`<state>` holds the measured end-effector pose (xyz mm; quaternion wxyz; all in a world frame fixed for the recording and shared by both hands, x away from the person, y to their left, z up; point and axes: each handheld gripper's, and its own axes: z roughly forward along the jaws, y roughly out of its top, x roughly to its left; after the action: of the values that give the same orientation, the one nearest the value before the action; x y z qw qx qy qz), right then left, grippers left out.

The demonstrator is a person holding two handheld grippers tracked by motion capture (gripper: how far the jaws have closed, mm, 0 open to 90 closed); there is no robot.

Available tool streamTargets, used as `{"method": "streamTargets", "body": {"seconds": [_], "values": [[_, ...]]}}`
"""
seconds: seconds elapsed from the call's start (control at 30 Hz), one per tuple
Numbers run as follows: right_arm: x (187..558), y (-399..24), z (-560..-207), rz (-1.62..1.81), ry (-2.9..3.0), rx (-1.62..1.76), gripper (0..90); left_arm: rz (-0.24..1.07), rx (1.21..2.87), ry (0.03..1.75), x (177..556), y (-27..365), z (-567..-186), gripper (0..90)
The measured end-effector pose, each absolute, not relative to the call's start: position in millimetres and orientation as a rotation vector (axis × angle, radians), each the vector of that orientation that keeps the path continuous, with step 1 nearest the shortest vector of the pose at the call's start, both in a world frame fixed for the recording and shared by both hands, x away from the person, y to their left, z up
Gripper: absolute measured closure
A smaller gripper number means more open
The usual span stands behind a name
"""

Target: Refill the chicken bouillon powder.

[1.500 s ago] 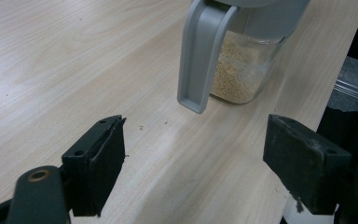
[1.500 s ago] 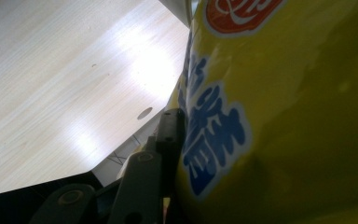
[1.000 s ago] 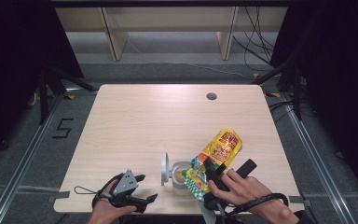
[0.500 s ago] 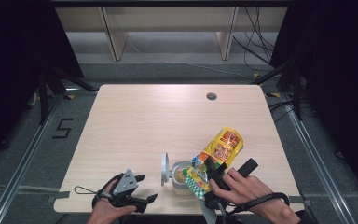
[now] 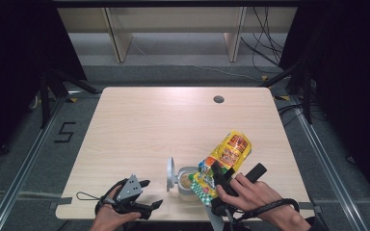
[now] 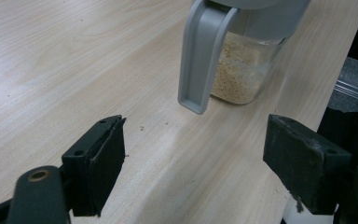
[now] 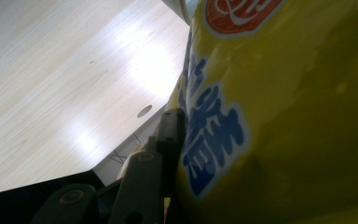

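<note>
At the near left edge of the table (image 5: 139, 125), the left gripper (image 5: 144, 195) rests in the person's hand, its jaws wide apart with nothing between them. Its own view looks between those jaws at bare wood and, beyond, at the jar (image 6: 244, 65): clear glass, part full of pale grains, with a grey lid (image 6: 200, 56) flipped open and hanging down its side. A few crumbs lie on the wood in front of it, too small for the high view to catch.

In the high view the jar (image 5: 187, 181) stands near the front edge, just right of the middle, lid (image 5: 170, 174) up at its left. The yellow bag (image 5: 225, 156) leans over it, lower end at the jar's mouth, upper end tilted away to the right.

The right gripper (image 5: 220, 184) is closed on the bag's lower part. In its own view the bag (image 7: 284, 116) presses against one jaw; the other jaw is hidden behind it. The bag's opening is hard to make out, and whether anything pours cannot be told.
</note>
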<state>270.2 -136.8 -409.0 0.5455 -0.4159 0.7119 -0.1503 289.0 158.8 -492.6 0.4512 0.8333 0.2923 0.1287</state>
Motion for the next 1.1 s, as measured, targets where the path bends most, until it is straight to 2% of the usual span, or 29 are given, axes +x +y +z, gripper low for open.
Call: {"method": "streamTargets", "body": {"seconds": [1.1], "values": [[271.2, -136.0, -410.6, -0.366, 1.699, -0.983, 73.0, 0.320, 2.058, 0.726, 288.5, 158.6, -492.7, 20.1]]}}
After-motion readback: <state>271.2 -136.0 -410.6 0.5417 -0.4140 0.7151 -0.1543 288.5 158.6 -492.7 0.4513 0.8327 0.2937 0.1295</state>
